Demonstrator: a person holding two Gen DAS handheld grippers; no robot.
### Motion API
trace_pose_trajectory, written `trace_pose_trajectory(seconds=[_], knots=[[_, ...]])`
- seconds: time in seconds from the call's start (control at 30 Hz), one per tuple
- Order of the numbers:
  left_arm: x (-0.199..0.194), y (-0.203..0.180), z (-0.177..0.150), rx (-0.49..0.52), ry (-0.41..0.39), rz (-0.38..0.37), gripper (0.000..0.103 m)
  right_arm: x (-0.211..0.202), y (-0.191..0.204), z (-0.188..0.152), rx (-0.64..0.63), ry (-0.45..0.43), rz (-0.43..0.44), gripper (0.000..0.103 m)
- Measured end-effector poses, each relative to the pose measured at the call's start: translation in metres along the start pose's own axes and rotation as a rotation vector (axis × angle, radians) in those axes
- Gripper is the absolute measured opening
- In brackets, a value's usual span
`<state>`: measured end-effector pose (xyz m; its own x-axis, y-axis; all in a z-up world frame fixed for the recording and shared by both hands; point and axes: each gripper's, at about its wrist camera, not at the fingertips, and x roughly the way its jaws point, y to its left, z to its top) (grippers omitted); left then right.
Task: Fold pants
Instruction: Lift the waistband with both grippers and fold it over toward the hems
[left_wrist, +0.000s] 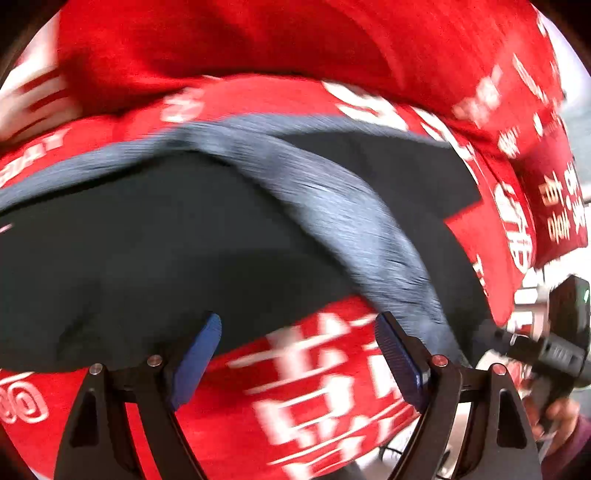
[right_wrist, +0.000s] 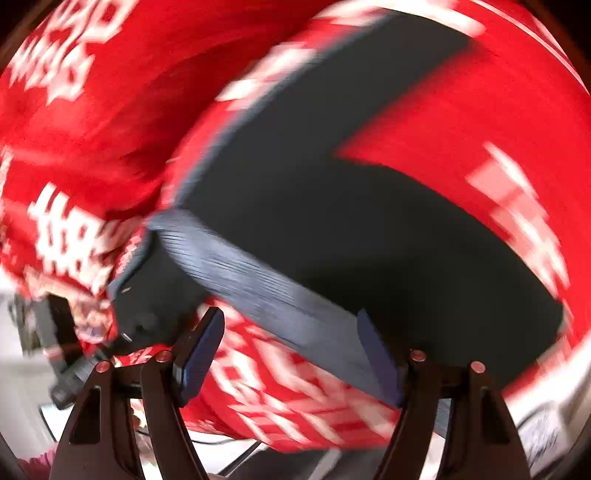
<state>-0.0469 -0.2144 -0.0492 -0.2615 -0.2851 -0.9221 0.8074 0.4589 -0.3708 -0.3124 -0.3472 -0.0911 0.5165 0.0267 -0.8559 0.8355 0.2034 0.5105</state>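
Dark pants (left_wrist: 155, 240) with a grey ribbed waistband (left_wrist: 343, 206) lie spread on a red cloth with white lettering (left_wrist: 325, 387). My left gripper (left_wrist: 295, 354) is open, its blue pads just above the near edge of the pants, holding nothing. In the right wrist view the same pants (right_wrist: 332, 229) and waistband (right_wrist: 266, 280) fill the middle. My right gripper (right_wrist: 291, 350) is open over the waistband's near end, holding nothing. Both views are motion-blurred.
The red lettered cloth (right_wrist: 92, 122) covers the whole work surface and bunches up at the far side (left_wrist: 258, 40). The other hand-held gripper shows at the right edge of the left view (left_wrist: 554, 343) and at the left edge of the right view (right_wrist: 66, 354).
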Motion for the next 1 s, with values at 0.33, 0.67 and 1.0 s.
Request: trace_pose_trajectory(seconds=[0.33, 0.67, 1.0], knots=[[0.058, -0.070, 0.015, 0.079, 0.123, -0.069, 0.086, -0.013, -0.121, -0.073, 0.210, -0.011, 0.045, 0.075], [0.064, -0.090, 0.024, 0.063, 0.145, -0.143, 0.038, 0.002, -0.133, -0.076, 0.289, -0.019, 0.307, 0.016], [0.021, -0.121, 0.114, 0.070, -0.032, -0.119, 0.038, -0.066, -0.081, 0.058, 0.137, -0.144, 0.440, 0.016]])
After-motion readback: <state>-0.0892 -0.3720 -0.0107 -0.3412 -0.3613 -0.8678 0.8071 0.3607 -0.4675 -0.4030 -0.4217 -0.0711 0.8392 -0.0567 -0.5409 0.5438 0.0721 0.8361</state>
